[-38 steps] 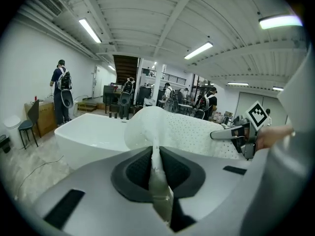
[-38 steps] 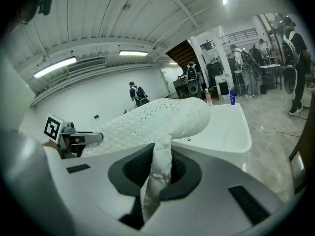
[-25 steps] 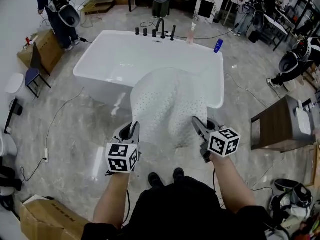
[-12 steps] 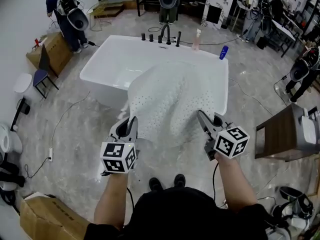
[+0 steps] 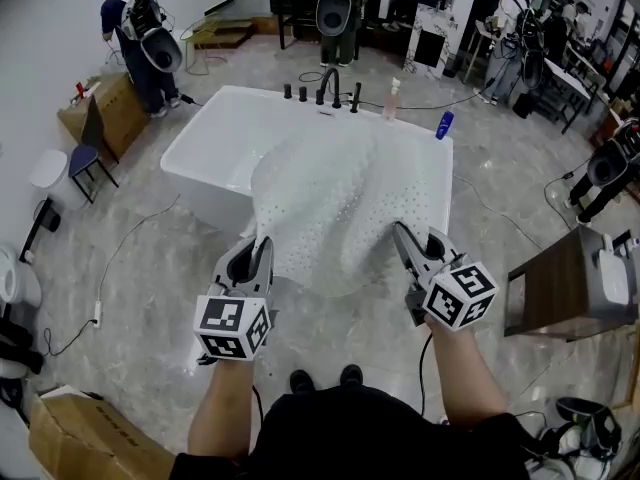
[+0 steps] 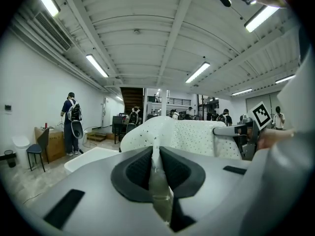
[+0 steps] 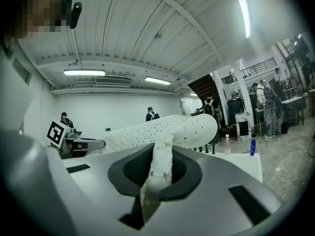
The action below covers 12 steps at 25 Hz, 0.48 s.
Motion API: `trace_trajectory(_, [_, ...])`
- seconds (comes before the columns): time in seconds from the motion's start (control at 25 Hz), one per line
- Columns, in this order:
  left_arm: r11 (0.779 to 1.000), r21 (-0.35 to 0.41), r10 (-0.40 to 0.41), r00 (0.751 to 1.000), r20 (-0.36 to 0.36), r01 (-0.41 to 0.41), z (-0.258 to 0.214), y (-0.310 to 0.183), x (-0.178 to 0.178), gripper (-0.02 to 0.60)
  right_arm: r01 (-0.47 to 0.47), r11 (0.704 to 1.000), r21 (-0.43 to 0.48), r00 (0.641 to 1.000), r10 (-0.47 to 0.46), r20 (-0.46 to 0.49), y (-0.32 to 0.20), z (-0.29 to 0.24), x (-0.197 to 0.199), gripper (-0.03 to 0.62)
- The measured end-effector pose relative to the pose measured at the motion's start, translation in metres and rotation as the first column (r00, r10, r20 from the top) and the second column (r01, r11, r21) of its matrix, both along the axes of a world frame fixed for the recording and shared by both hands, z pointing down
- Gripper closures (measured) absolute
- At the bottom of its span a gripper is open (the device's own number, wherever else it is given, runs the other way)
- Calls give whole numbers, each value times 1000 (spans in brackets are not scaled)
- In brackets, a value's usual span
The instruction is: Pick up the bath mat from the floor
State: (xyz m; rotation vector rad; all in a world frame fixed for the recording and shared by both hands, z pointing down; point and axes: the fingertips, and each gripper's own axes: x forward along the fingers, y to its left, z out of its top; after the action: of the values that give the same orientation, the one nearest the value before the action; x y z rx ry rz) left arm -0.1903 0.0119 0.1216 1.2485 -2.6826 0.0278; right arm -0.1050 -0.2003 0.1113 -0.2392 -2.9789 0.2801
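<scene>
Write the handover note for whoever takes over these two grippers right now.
Left gripper: shut on the near left edge of the bath mat.
Right gripper: shut on the mat's near right edge.
Mat: held up in a hump between the two grippers, in front of the white bathtub. Its far edge is hidden behind the hump.
Done: mat gripped, near side off the floor.
Left: check the far edge is clear too, and keep both grips shut.

1. A white freestanding bathtub (image 5: 215, 138) stands on a grey marble-pattern floor (image 5: 150, 268), black taps (image 5: 322, 88) at its far rim.
2. Fluorescent strips (image 6: 96, 65) light a white ribbed ceiling (image 6: 147, 28).
3. A dark wooden cabinet (image 5: 555, 288) stands at right; a cardboard box (image 5: 105, 113) sits by the white wall (image 5: 40, 28).
</scene>
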Motion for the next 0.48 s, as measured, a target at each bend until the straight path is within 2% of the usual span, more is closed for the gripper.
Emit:
trace_trajectory(0.24, [999,36,-1,1000,11,1,-5,-15,-1,545,-38,999,-23,999,39,20,-14,7,19,549])
trace_trajectory(0.48, [1000,14,5,1000,6,-5,6,-24,3,545,-49,998,-40,999,49,2,-16,23,27,549])
